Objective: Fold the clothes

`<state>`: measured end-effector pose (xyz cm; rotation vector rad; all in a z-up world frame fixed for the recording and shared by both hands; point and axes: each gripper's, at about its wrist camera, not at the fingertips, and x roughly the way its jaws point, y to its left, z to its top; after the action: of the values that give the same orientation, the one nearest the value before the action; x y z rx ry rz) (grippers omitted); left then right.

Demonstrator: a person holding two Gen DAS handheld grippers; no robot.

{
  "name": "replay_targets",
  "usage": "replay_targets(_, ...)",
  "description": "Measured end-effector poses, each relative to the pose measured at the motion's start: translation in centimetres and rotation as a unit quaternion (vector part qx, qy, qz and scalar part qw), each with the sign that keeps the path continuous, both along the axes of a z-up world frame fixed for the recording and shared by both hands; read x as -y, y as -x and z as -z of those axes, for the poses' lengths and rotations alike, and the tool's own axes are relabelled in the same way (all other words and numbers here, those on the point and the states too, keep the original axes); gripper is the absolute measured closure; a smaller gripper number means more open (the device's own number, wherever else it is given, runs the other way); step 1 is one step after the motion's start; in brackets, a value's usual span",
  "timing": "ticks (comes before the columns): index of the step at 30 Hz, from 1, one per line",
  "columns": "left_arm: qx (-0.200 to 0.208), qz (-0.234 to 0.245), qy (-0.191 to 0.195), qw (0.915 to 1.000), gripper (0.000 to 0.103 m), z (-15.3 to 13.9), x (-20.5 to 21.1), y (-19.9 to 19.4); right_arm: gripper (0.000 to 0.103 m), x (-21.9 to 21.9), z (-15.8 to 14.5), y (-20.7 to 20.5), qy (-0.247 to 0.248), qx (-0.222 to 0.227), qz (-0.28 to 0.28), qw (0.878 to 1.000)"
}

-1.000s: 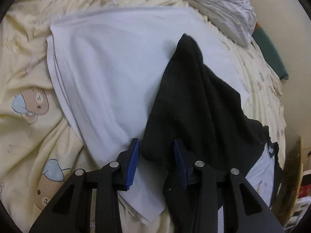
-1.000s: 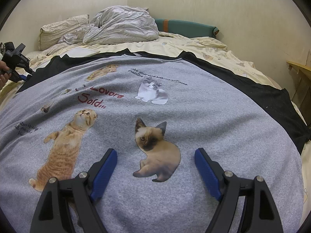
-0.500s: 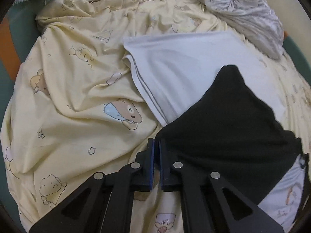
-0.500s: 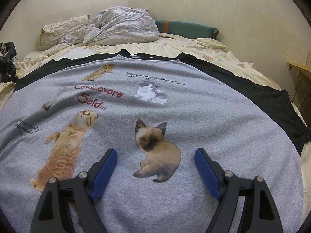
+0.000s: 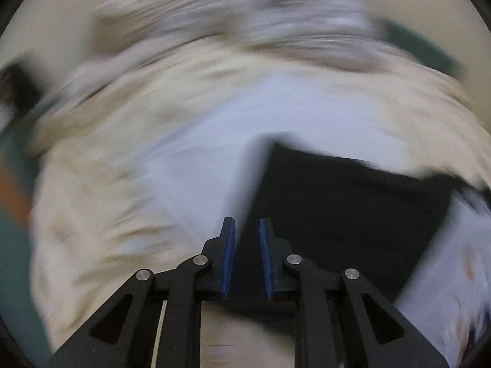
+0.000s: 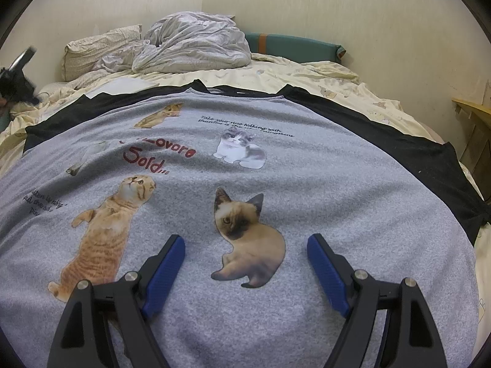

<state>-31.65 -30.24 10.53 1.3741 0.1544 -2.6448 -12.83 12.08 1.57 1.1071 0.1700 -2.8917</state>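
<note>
A grey T-shirt with cat prints and black sleeves lies face up across the bed. My right gripper hovers open just above its lower front, touching nothing. The left wrist view is blurred by motion. There my left gripper shows a narrow gap between its blue pads, and its jaws are opening. The black left sleeve lies spread flat beneath it, partly over a folded white garment. The pads do not press on the sleeve. The sleeve also shows at the shirt's far left in the right wrist view.
A crumpled grey quilt and a pillow are heaped at the head of the bed, beside a teal bolster. The yellow printed sheet surrounds the shirt. A wooden shelf stands at the right edge.
My left gripper closed on the black sleeve, drew it out flat, then rose and parted its jaws off it. The right gripper has not moved.
</note>
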Motion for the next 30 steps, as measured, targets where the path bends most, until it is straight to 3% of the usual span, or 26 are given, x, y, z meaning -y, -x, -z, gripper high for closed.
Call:
replay_targets(3,0.014,0.121,-0.041,0.9917,0.085,1.8,-6.6,2.9,0.021,0.0,0.0,0.0,0.0,0.0,0.0,1.0)
replay_targets(5,0.036,0.142,-0.028,0.9888,0.082,3.6,-9.3,5.0,0.021,0.0,0.0,0.0,0.0,-0.001,0.0,1.0)
replay_targets(6,0.046,0.138,-0.018,0.9892,0.082,4.5,-10.0,6.1,0.021,0.0,0.0,0.0,0.0,-0.001,0.001,1.0)
replay_targets(9,0.066,0.058,-0.015,0.996,0.082,7.1,-8.8,9.6,0.021,0.0,0.0,-0.1,0.001,-0.002,0.0,1.0)
replay_targets(12,0.054,-0.021,-0.081,0.995,0.082,8.5,-5.0,12.3,0.021,0.0,0.0,-0.2,0.001,-0.005,-0.001,1.0)
replay_targets(18,0.009,-0.078,-0.102,0.9917,0.082,8.0,-1.9,16.3,0.021,0.0,-0.1,-0.2,0.003,-0.009,-0.002,1.0)
replay_targets(20,0.008,-0.095,-0.089,0.9915,0.082,8.1,-1.0,17.1,0.021,-0.1,-0.1,-0.2,0.004,-0.009,-0.002,1.0)
replay_targets(22,0.009,-0.11,-0.088,0.99,0.082,7.9,0.1,17.3,0.021,-0.1,-0.1,-0.2,0.004,-0.01,-0.002,1.0)
replay_targets(26,-0.04,-0.158,-0.026,0.9862,0.082,5.5,1.7,14.9,0.021,0.0,-0.1,-0.2,0.003,-0.01,-0.002,1.0)
replay_targets(28,-0.067,-0.155,-0.048,0.9844,0.082,5.0,3.0,12.8,0.021,0.0,-0.1,-0.2,0.003,-0.01,-0.002,1.0)
replay_targets(30,-0.058,-0.124,-0.087,0.9868,0.082,5.8,2.6,10.6,0.021,0.0,-0.1,-0.2,0.003,-0.01,-0.002,1.0)
